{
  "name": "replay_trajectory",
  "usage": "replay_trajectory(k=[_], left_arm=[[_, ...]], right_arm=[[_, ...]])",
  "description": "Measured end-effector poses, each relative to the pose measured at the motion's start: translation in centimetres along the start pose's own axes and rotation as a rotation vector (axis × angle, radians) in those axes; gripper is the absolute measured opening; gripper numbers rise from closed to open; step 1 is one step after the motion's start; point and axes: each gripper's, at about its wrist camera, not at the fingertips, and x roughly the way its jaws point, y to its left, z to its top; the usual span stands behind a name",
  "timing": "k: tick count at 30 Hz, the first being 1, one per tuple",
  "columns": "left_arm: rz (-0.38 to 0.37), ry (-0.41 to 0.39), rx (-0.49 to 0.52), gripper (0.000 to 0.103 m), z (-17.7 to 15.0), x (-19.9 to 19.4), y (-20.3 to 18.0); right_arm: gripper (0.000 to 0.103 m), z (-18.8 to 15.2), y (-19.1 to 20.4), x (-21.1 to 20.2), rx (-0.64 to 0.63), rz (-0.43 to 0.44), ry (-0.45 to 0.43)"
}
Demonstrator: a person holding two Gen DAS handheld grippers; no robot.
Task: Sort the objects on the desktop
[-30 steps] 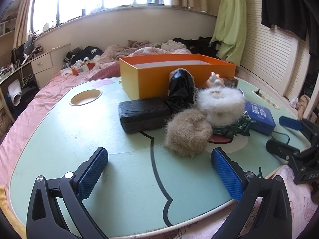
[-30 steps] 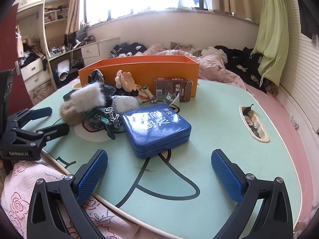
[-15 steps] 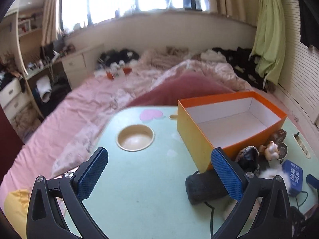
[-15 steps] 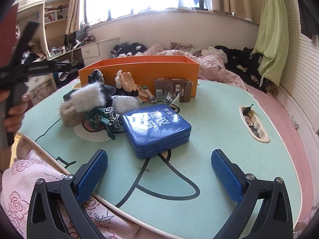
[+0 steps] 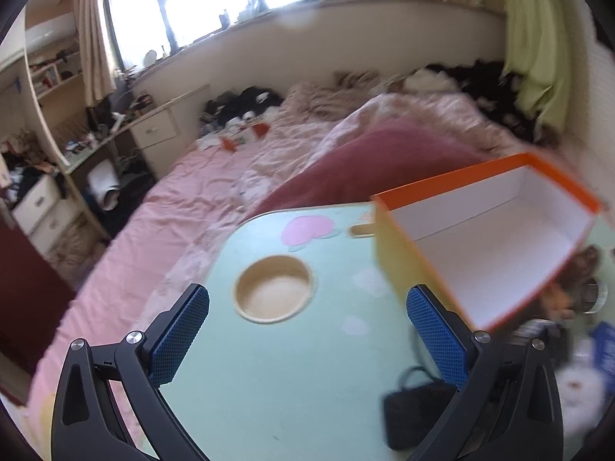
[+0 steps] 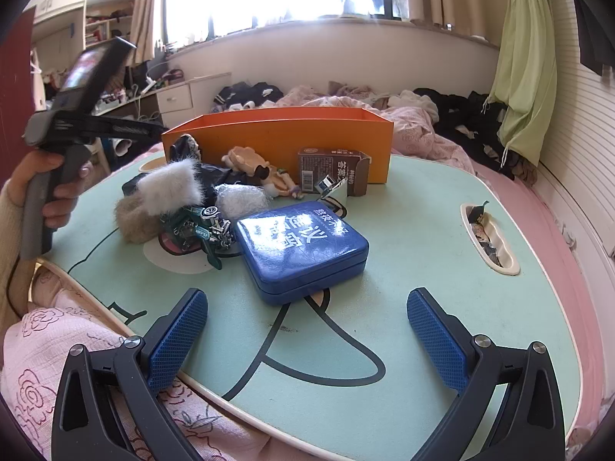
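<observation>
Both of my grippers are empty, fingers spread wide. The left gripper is held high above the table, blue pads well apart, with only bare green surface and the round cup recess between them; its right pad overlaps the near corner of the orange box in the left wrist view, though I judge it well above the box, not touching. The box is open and looks empty. The right gripper hovers low at the near table edge, nothing between its fingers. Just ahead of it, near the middle of the gap, lies the blue case; beyond that sits the clutter: a white fur puff, a tan fur puff, a green toy, a small figure and a brown carton, all in front of the box. From the right wrist view the left tool is raised in a hand. My reading: sorting not yet begun, first pick pending. Next move calls for lowering one gripper over a single item, probably the case, which may be too wide for the span.
</observation>
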Motion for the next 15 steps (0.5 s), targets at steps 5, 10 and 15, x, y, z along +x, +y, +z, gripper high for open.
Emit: replay_trajectory(k=[5, 10, 15], left_arm=[[-0.054, -0.121, 0.051, 0.103, 0.4, -2.9, -1.8], [0.018, -0.124, 0.069, 0.103, 0.5, -2.5, -2.6], [0.026, -0.207, 0.052, 0.103, -1.3, -4.7, -1.8]], right_arm=[[0.103, 0.0, 0.0, 0.0, 0.000, 0.000, -0.001], [0.102, 0.6, -0.3, 0.1, -0.009, 0.012, 0.035], [0.101, 7.7, -2.1, -1.6, 0.027, -0.002, -0.058]])
